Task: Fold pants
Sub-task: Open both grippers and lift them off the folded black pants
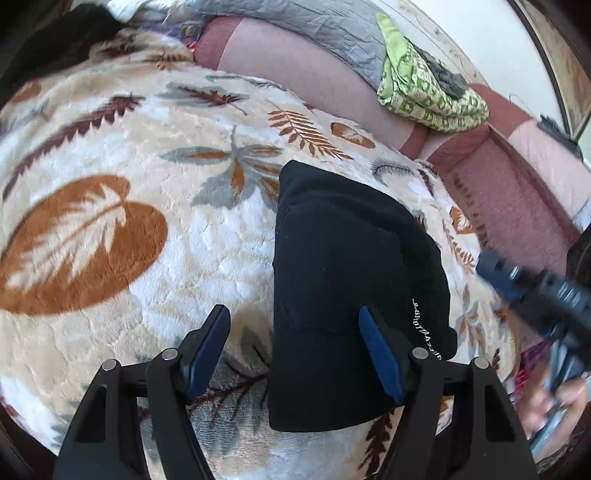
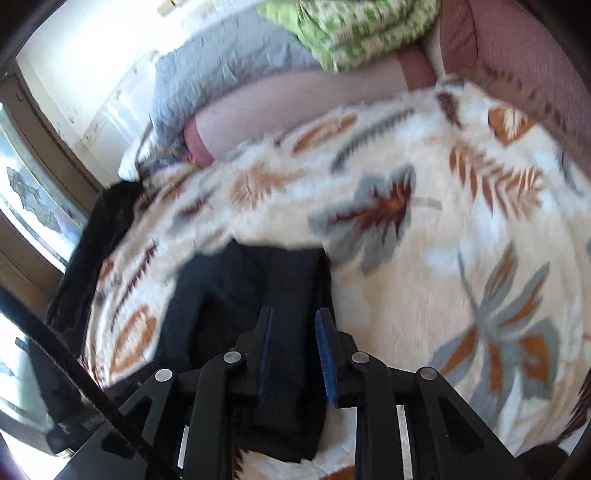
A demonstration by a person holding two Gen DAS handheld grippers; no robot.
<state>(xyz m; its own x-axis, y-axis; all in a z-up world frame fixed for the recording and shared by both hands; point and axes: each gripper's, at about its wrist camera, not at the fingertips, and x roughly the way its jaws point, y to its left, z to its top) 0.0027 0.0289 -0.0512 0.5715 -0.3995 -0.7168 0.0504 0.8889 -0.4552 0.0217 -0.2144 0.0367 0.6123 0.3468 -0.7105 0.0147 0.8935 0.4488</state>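
The black pants (image 1: 343, 280) lie folded into a compact block on the leaf-print blanket (image 1: 147, 206), with white lettering near their right edge. My left gripper (image 1: 295, 332) is open above the pants' near left edge; its right finger (image 1: 380, 354) is over the cloth, its left finger (image 1: 207, 350) over the blanket. In the right wrist view the pants (image 2: 251, 295) show as a dark folded stack. My right gripper (image 2: 293, 325) hovers over them with jaws partly apart, holding nothing. The right gripper also shows blurred in the left wrist view (image 1: 532, 291).
A green patterned cloth (image 1: 424, 85) and a grey quilt (image 1: 314, 26) lie on the pink mattress (image 1: 314, 85) behind the blanket. Another dark garment (image 2: 96, 251) sits at the blanket's far edge by a window (image 2: 33, 199).
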